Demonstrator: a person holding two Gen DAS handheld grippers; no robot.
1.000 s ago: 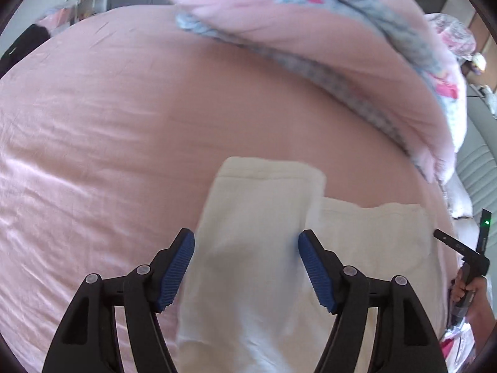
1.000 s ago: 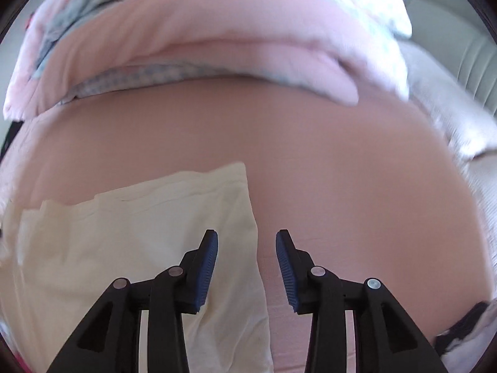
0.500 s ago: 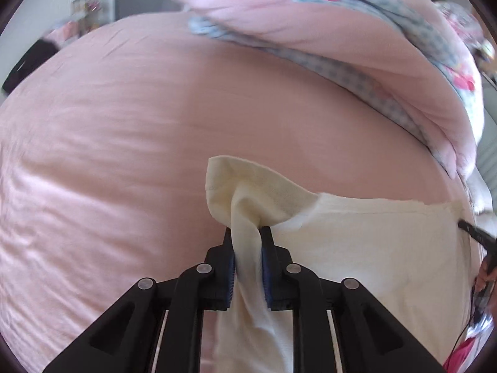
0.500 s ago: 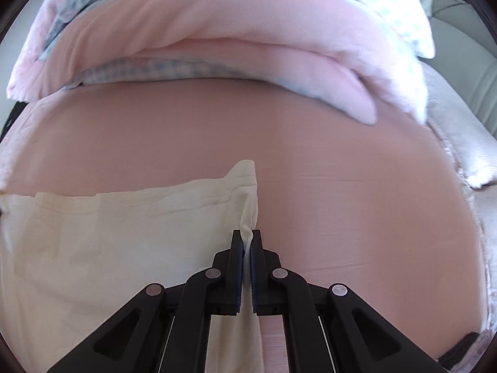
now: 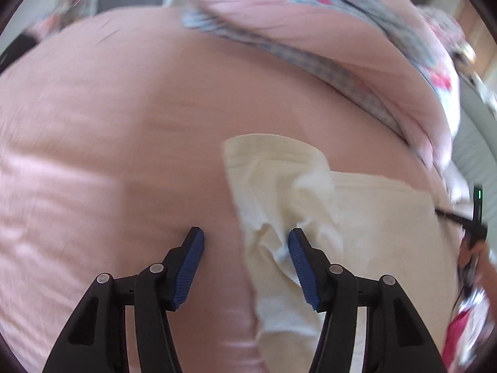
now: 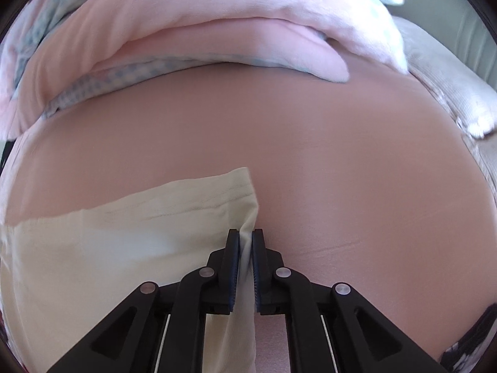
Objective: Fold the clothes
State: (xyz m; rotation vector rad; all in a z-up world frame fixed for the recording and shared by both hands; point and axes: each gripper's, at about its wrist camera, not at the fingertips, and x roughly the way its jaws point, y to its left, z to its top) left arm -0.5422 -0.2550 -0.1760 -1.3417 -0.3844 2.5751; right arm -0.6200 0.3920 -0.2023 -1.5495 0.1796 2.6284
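A cream garment (image 5: 379, 236) lies on the pink bed sheet (image 5: 118, 143), its left part crumpled into a loose ridge. My left gripper (image 5: 245, 248) hovers over that left edge with its jaws opening. The rumpled cloth lies between them, nearer the right pad (image 5: 299, 267), and neither pad presses on it. In the right wrist view the same garment (image 6: 124, 242) spreads to the left. My right gripper (image 6: 246, 242) is shut on its right edge, with a fold of cloth pinched between the pads and hanging below.
A bunched pink duvet (image 6: 202, 15) with a blue checked lining (image 5: 326, 62) lies across the back of the bed. Grey padded upholstery (image 5: 475, 143) stands at the right. The other gripper's frame and a hand (image 5: 475, 236) show at the left wrist view's right edge.
The left gripper pinched the garment's left part, then let go and slid left, leaving it crumpled. The right gripper closed on the right edge and holds it.
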